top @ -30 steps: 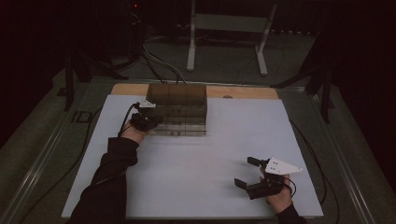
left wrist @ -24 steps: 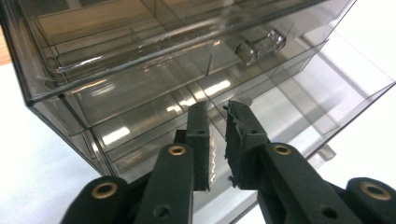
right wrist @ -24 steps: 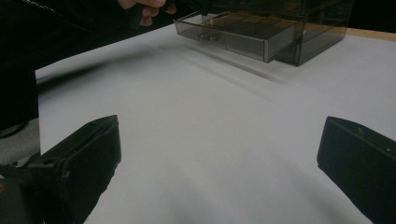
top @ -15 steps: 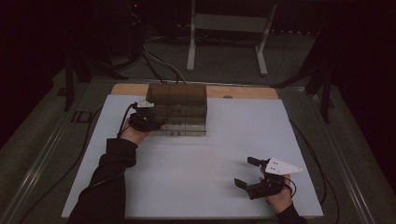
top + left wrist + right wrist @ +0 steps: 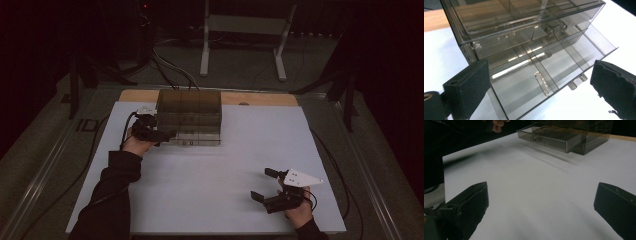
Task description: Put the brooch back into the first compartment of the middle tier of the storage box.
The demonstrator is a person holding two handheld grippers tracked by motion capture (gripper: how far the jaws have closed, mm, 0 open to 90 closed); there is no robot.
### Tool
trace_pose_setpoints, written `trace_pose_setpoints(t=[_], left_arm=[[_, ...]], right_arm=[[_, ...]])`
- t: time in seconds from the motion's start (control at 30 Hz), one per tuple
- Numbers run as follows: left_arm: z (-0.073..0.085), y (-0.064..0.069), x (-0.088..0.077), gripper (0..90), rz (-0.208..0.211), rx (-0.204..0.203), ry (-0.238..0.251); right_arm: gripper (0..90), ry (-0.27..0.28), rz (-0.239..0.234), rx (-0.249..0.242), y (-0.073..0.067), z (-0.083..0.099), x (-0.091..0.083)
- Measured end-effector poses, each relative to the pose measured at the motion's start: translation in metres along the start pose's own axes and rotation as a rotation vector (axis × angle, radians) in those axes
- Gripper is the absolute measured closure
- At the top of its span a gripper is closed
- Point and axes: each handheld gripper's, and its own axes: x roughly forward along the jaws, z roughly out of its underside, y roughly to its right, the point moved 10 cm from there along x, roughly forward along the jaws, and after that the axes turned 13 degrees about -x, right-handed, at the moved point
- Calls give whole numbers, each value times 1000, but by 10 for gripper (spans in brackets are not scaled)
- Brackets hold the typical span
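A smoky clear drawer box stands at the back of the white table. Its bottom drawer is pulled out. In the left gripper view a small metal clip lies flat in a front compartment of that drawer. My left gripper hovers at the drawer's left front corner; its jaws have just been opening and stand wide, with the clip lying loose in the drawer under them. My right gripper rests open near the front right, nothing between its jaws.
A white sheet covers the table, with a wooden strip along its back edge. The box and its open drawer lie far ahead of the right gripper. A metal stand and cables sit behind the table.
The left hand has barely shifted at the box's left front corner. The right hand has kept still, and the drawer stays pulled out.
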Motion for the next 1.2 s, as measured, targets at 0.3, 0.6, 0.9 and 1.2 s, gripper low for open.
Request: trace_pose_setpoints(t=[0.3,0.6,0.9,1.2], left_arm=[[-6,9,-12,2,52,22,34],[-16,13,-25,2,62,36,70],[-19,19,-42,2,73,60,96],[-18,25,-59,2,66,79,108]], right_arm=[[0,0,-2,5,0,0,1],[0,1,-3,7,1,0,2],[0,6,-11,5,0,-2,3],[0,5,-11,6,1,-2,4]])
